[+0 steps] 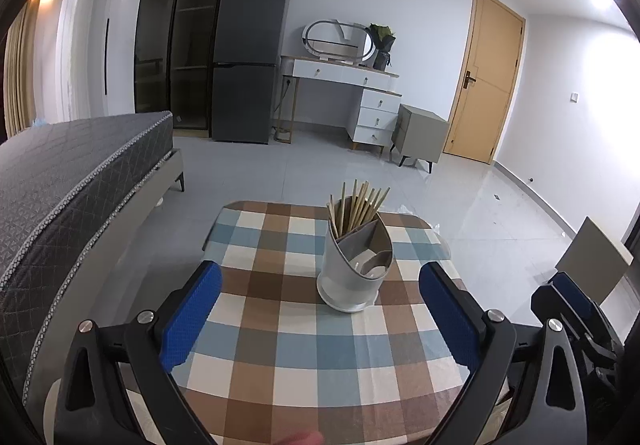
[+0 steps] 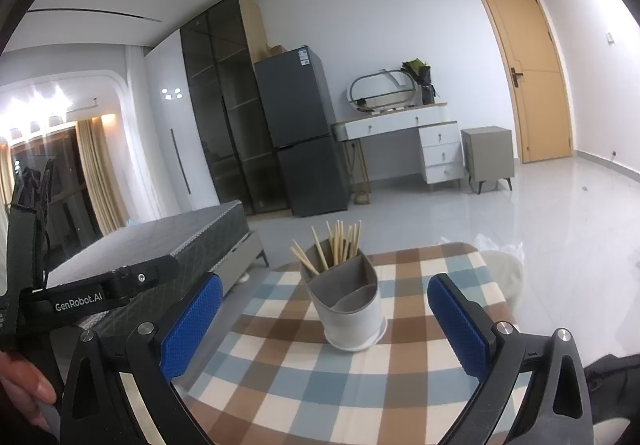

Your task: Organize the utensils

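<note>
A white and grey utensil holder (image 1: 354,267) stands on the checked tablecloth (image 1: 280,345). Several wooden chopsticks (image 1: 360,207) stand upright in its back compartment. Its front compartments hold no utensil that I can make out. My left gripper (image 1: 320,309) is open and empty, just short of the holder. In the right wrist view the holder (image 2: 348,301) with its chopsticks (image 2: 336,245) stands on the tablecloth (image 2: 320,385). My right gripper (image 2: 326,319) is open and empty, with the holder between and beyond its blue pads (image 2: 192,321).
A grey bed (image 1: 72,181) lies to the left of the table. The right gripper's body (image 1: 580,321) shows at the right edge of the left wrist view. The left gripper's body (image 2: 100,285) shows at the left of the right wrist view. A fridge (image 1: 248,57) and dresser stand at the far wall.
</note>
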Demonstrator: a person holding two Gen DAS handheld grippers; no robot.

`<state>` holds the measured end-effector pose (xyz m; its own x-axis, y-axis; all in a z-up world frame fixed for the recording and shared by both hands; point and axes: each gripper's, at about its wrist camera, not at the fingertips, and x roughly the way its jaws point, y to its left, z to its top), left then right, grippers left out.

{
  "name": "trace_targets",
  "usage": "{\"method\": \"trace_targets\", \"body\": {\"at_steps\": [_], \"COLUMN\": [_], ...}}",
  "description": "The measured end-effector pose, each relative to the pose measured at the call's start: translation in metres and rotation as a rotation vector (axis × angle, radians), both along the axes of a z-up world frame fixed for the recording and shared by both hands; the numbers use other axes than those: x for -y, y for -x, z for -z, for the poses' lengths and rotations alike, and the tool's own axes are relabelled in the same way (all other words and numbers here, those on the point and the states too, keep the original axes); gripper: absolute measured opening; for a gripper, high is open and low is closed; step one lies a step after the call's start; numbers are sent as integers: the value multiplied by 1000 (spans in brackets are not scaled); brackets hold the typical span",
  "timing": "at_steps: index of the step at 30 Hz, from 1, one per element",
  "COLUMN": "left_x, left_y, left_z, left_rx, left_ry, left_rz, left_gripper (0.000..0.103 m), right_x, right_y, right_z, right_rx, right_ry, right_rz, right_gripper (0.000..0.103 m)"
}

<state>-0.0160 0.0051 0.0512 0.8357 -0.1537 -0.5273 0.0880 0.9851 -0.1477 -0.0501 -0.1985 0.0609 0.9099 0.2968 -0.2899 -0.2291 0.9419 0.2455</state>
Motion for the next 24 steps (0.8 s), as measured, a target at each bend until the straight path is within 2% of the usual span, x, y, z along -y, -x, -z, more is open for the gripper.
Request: {"method": "trace_targets", "body": {"at_steps": [24], "left_x": [-2], "left_y": [4], "left_z": [2], "left_rx": [-17], "left_ry": [11], "left_rz": [11], "left_gripper": [96], "right_x": [0], "right_y": [2], "right_z": [0], "right_rx": [-6], "right_ry": [-9], "right_rz": [11], "right_gripper": [103]}}
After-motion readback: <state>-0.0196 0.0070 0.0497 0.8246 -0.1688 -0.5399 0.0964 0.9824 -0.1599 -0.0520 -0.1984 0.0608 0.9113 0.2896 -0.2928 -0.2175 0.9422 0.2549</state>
